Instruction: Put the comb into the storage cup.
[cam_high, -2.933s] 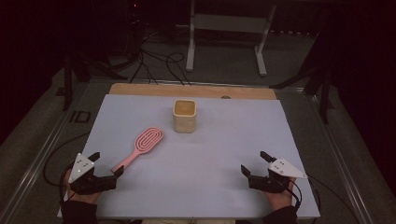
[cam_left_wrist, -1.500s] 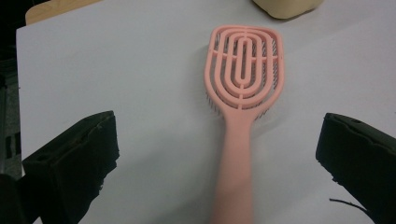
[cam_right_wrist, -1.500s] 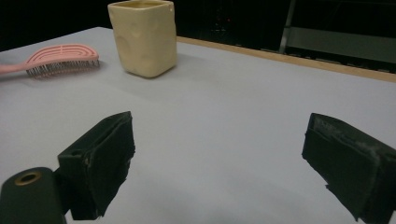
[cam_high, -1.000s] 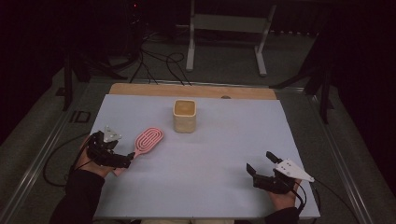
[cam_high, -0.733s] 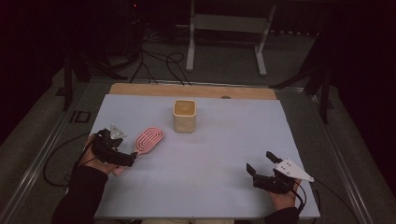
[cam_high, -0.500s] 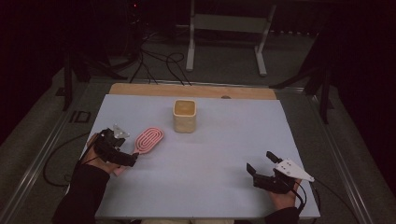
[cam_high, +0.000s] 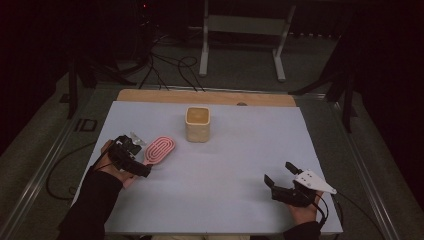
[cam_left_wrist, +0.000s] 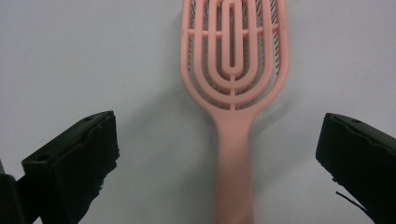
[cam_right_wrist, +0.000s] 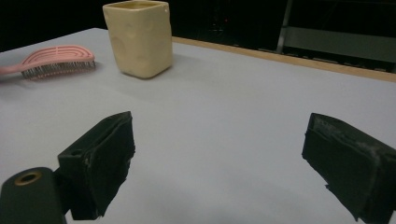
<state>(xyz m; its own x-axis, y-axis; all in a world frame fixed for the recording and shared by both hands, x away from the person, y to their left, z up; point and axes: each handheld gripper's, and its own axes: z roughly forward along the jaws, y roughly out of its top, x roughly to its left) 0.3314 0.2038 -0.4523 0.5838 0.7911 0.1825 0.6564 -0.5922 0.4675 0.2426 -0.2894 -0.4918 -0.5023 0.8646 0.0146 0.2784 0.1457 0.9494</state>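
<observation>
In the high view the pink hairbrush (cam_high: 159, 149) lies left of centre on the pale table (cam_high: 235, 165), its head toward the upper right. The left gripper (cam_high: 141, 169) sits at its handle end, at the left of the frame; in the left gripper view its jaws stand wide apart either side of the handle, not touching it. The right gripper (cam_high: 280, 178), lower right, is also spread open over bare table. A cream cup (cam_high: 198, 123) stands upright just above centre, near the brush head
</observation>
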